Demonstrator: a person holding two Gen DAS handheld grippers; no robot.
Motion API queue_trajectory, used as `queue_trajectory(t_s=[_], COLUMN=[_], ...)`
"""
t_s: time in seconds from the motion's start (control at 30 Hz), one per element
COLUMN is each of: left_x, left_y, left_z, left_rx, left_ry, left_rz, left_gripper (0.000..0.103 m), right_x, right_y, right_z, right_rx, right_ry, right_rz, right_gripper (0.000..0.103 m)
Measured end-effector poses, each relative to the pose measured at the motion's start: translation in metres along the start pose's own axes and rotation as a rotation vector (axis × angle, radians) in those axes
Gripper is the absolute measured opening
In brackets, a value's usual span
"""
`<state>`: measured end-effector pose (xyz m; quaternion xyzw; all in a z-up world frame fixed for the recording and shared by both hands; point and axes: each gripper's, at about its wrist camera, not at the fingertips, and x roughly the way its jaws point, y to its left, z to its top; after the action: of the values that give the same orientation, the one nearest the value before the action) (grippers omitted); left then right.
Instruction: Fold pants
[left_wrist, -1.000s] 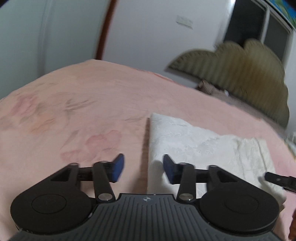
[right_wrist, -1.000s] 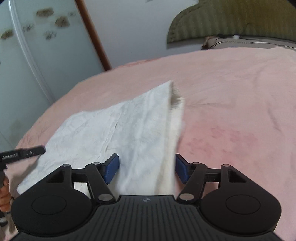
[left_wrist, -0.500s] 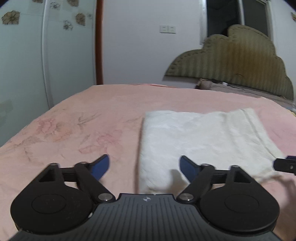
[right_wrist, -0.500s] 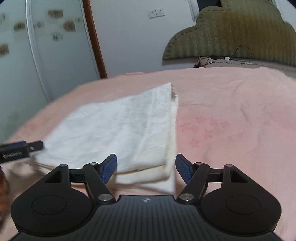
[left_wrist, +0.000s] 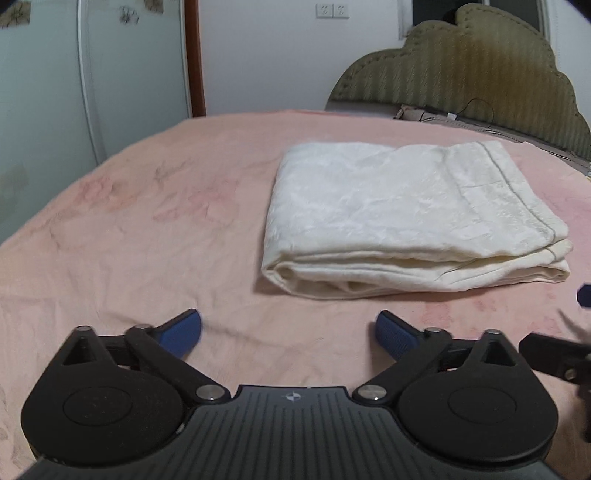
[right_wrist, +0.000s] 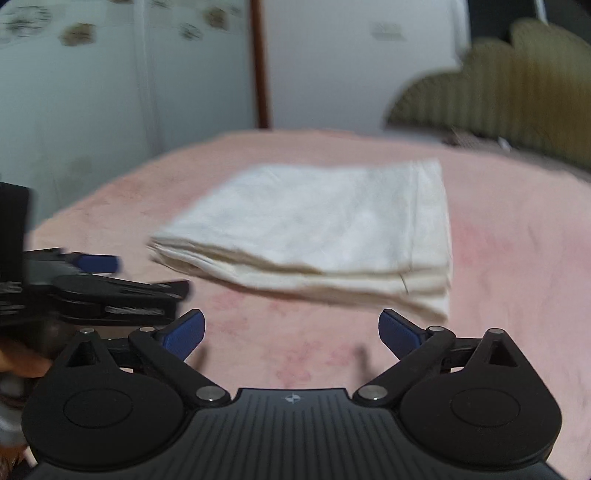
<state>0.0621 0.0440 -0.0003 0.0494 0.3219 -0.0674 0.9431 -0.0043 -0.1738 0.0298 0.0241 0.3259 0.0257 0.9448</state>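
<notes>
1. Left tongs up close, blue pads spread wide, released, nothing between them, hovering over bare pink bed.
2. Right tongs likewise wide apart and empty, blue pads clear of the cloth; this view is blurred.
3. In the right view, the left tongs cut in from the left edge, dark arms and one blue tip, with a bit of the hand showing below them. They sit low and to the left of the pants, not touching them.
4. In the left view, a dark piece of the right tongs pokes in at the right edge, near the pants' near right corner.
5. Pants next: cream, folded into a flat stack of layers, lying on the bed just beyond both tongs, apart from them. Nothing stands between tongs and cloth.
6. Further back, the bed's far edge, then an olive scalloped headboard at right with a cable at its foot.
7. Farthest: white wall with two switches, a brown frame strip, and pale flower-printed panels at left.
</notes>
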Motion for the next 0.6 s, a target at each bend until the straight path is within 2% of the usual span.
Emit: queue_trajectory(t_s=[0.1,0.27,0.37,0.47,0.6], left_x=[0.001,0.000,0.001,0.001,0.000], left_y=[0.000,0.003,0.002,0.003,0.003], left_z=[-0.001,-0.001,-0.001,-0.001,-0.001], left_rx=[0.003,-0.017,-0.016,-0.020,-0.020], left_ry=[0.012,0.021,0.021,0.022,0.022], left_rz=[0.004,-0.008,-0.007,-0.010,-0.010], left_gripper=[0.103,0.103,0.103,0.103,0.103], right_x=[0.008,-0.003,-0.010,-0.017,-0.028], right_y=[0.004,0.007,0.000,-0.014,-0.029], right_z=[-0.001,0.000,0.003,0.007,0.011], right_rx=[0.000,0.029,0.091,0.208,0.411], right_ry=[0.029,-0.010,-0.021,-0.001,0.040], right_rz=[-0.024,-0.039,-0.035,0.028,0.175], right_gripper=[0.101,0.101,0.101,0.101,0.101])
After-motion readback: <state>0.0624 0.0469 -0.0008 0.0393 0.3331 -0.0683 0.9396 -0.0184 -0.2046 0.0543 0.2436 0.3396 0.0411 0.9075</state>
